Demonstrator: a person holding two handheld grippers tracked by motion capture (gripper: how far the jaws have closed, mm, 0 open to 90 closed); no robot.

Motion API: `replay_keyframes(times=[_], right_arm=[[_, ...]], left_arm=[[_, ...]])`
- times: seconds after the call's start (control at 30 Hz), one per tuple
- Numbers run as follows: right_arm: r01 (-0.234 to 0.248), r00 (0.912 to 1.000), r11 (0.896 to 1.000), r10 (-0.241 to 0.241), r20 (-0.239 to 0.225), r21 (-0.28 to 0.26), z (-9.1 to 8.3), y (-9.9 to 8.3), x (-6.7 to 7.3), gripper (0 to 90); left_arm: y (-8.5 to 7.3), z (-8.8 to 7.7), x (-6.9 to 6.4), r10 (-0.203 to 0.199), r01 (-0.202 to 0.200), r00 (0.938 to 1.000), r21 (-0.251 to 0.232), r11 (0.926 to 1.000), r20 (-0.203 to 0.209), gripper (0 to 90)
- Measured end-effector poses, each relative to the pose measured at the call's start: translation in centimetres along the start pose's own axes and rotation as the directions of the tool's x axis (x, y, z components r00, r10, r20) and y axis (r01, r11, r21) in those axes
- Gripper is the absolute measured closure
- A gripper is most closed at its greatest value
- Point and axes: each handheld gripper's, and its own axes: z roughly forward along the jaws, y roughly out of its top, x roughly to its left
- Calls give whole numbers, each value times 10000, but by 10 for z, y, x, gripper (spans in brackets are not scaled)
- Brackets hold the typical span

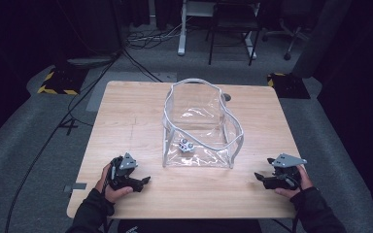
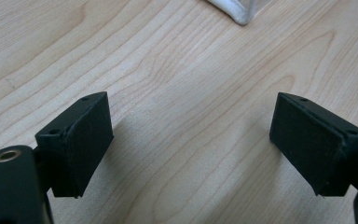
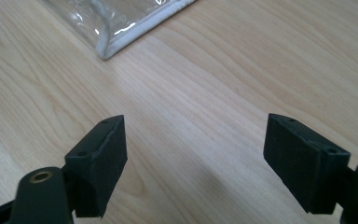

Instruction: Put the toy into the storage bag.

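Here, nearest the person, the left tool is lying low on the surface at about seven o'clock, gripped in the left hand; its jaws are standing wide apart with bare wood between them, holding nothing. At about five o'clock the right tool is sitting in the right hand, its jaws likewise gaping and holding nothing. Both tools are pointing inward, toward the middle.

Farther out, at the centre, a clear bag with white piping is standing upright with its mouth open, reaching back toward twelve o'clock. Inside it, near its front wall, a small white thing is resting on the bottom; what it is, I cannot tell. The bag's near corners are poking into the top of each gripper view, well apart from the jaws.

As for progress, one item seems to be already in the bag, and neither tool is touching anything. Whatever is left, perhaps closing or moving the bag, is not yet begun.
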Motion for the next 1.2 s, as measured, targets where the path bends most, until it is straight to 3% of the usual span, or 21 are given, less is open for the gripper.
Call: replay_keyframes(times=[0.23, 0.63, 0.77, 0.97, 1.2], right_arm=[[-129, 9999, 9999, 129, -71, 81, -3, -13, 0, 216], [-839, 9961, 9964, 841, -248, 99, -8, -39, -3, 207], [-1591, 9865, 9872, 1585, -399, -119, -12, -50, -8, 204], [-2001, 9798, 9791, 2000, -74, -359, -15, -56, -7, 196], [-2067, 9784, 9781, 2069, 41, -256, -15, -56, -8, 170]], left_arm=[[0, 0, 0, -1, 1, 10000, 8, 10000, 3, 134], [0, 0, 0, -70, 70, 10000, 29, 10000, -7, 134], [0, 0, 0, -72, 72, 10000, 28, 10000, -5, 134], [0, 0, 0, -131, 131, 9999, 0, 9999, -2, 134], [0, 1, -1, -256, 256, 9997, -13, 9997, -18, 134]])
